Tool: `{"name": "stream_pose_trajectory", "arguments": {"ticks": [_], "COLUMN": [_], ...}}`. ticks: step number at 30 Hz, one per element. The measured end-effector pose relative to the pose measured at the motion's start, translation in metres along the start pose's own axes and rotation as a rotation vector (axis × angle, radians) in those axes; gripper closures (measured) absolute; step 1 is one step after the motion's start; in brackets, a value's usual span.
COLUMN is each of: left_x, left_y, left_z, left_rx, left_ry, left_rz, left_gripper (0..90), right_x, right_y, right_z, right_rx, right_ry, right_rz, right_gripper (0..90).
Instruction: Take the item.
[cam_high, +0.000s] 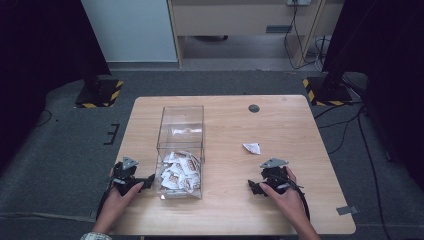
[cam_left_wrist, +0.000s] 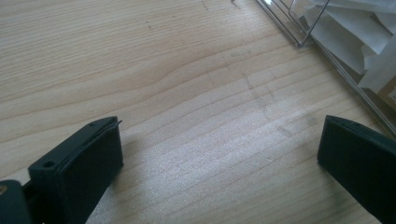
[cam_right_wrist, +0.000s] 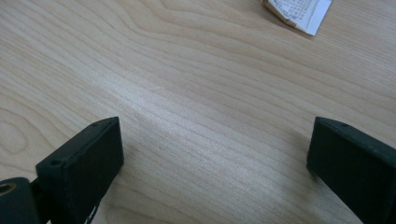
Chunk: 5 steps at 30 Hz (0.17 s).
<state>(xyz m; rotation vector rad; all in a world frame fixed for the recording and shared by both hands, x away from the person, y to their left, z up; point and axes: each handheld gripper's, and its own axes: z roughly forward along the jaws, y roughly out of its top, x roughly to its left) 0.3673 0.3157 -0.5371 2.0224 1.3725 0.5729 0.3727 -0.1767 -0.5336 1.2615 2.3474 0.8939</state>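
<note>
Pale wood runs across the whole table (cam_high: 280, 120), its grain clean and bare, with a small dark round plug (cam_high: 254, 108) set near the far edge. Around it lies grey carpet, yellow-and-black striped stand bases (cam_high: 100, 93) at both far corners, black curtains to either side, and cables trailing down from a light desk at the back.

The left gripper (cam_high: 145, 182) rests low on the near left of the table, jaws spread wide with only bare wood between them. Just beyond its right jaw stands a clear plastic box (cam_high: 181, 120), its near end heaped with white packets (cam_high: 177, 171); the box wall (cam_left_wrist: 327, 51) shows close by in the left gripper view.

The right gripper (cam_high: 256, 187) sits on the near right, jaws likewise parted and holding nothing. Ahead of them, past the right jaw, lies a single loose packet (cam_right_wrist: 299, 11), white with what may be small print, apart from both jaws.
</note>
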Motion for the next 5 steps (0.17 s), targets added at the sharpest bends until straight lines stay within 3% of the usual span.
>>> {"name": "stream_pose_trajectory", "arguments": {"ticks": [3,5], "left_x": [0.0000,0.0000], "left_y": [0.0000,0.0000], "left_z": [0.0000,0.0000], "left_rx": [0.000,0.000], "left_ry": [0.000,0.000], "left_rz": [0.000,0.000], "left_gripper": [0.0,0.0], "right_x": [0.0008,0.0002], "right_y": [-0.0063,-0.0070], "right_z": [0.0012,0.0010], "right_rx": [-0.058,-0.062], "right_ry": [-0.004,0.002], "right_rz": [0.002,0.000], "right_gripper": [2.6,2.6]}}
